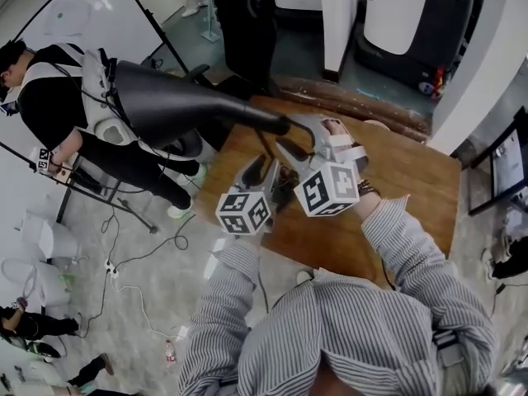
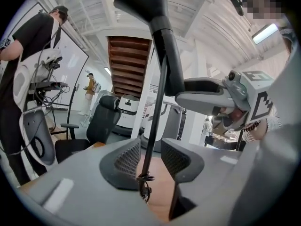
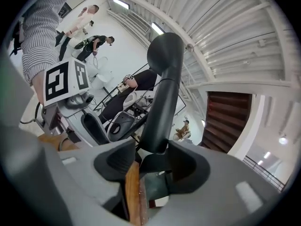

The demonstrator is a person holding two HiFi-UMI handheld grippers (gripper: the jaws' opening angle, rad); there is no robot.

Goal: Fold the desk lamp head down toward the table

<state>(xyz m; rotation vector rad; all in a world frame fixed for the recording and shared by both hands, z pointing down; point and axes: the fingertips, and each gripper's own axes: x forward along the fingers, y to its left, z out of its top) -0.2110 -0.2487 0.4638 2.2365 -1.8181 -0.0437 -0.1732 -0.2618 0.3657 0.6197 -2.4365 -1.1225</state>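
The ribbed pads (image 3: pixel 115 163) of the right gripper (image 3: pixel 153 161) are clenched on the lower end of the thick dark lamp neck (image 3: pixel 162 93), just where it meets the joint. This is probably the best place to hold, because from there a push can turn the whole upper part around the hinge.

The meshed pads (image 2: pixel 128 157) of the left gripper (image 2: pixel 150 159) stand on both sides of the thin black upright rod (image 2: pixel 157 107) but are not pressed onto it. The rod lies near the left pad, and a gap with wood showing through it remains on the other side. This grip seems meant to steady the support, so that the base does not slide or tip when the neck is forced down.

In the head view, the two grippers are close together over the brown wooden table (image 1: pixel 404 180), near its left edge. From there, the dark grey cone-shaped lamp head (image 1: pixel 165 101) reaches out to the left, raised and past the table edge, above the floor. The fold does not look started yet.

A person in a black shirt (image 1: pixel 49 97) stands near the wide end of the cone, so the head should come down slowly
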